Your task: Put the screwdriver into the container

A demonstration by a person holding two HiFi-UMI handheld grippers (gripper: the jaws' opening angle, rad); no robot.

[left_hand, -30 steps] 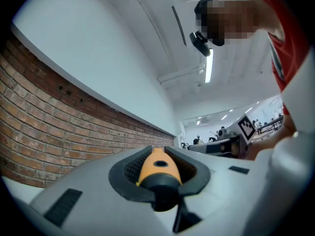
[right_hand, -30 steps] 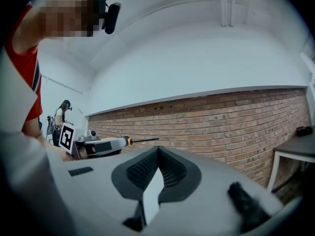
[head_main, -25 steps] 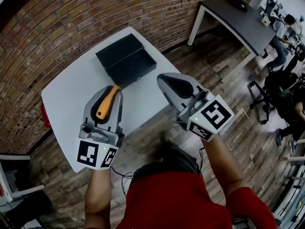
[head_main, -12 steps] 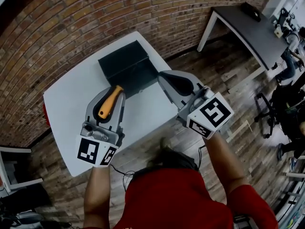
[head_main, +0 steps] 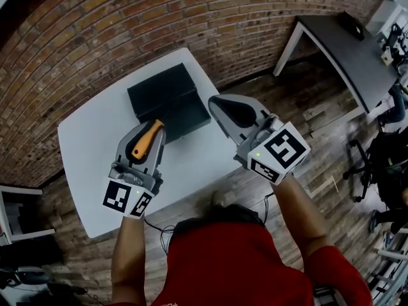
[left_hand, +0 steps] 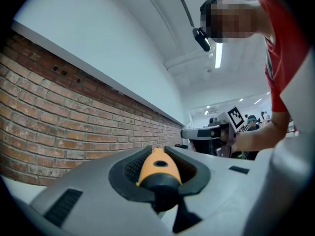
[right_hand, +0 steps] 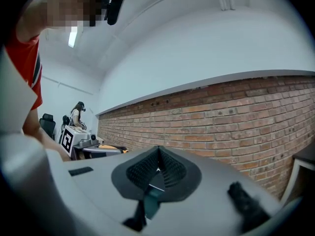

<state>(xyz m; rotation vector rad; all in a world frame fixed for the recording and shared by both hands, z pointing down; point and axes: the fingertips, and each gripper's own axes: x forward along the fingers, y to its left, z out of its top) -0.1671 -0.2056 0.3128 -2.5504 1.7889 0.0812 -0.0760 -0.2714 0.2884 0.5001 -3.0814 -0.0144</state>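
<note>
Screwdriver inside left hand-held gripper

The orange-handled screwdriver with a black collar is clamped in my left gripper, butt end forward. The open, black rectangular container lies just ahead on the white table.

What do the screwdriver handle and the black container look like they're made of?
Screwdriver handle: likely moulded plastic, smooth orange with a black collar, dull sheen.
Container: matte black, thin straight walls, no glare; plastic or painted metal, can't tell which.
</note>
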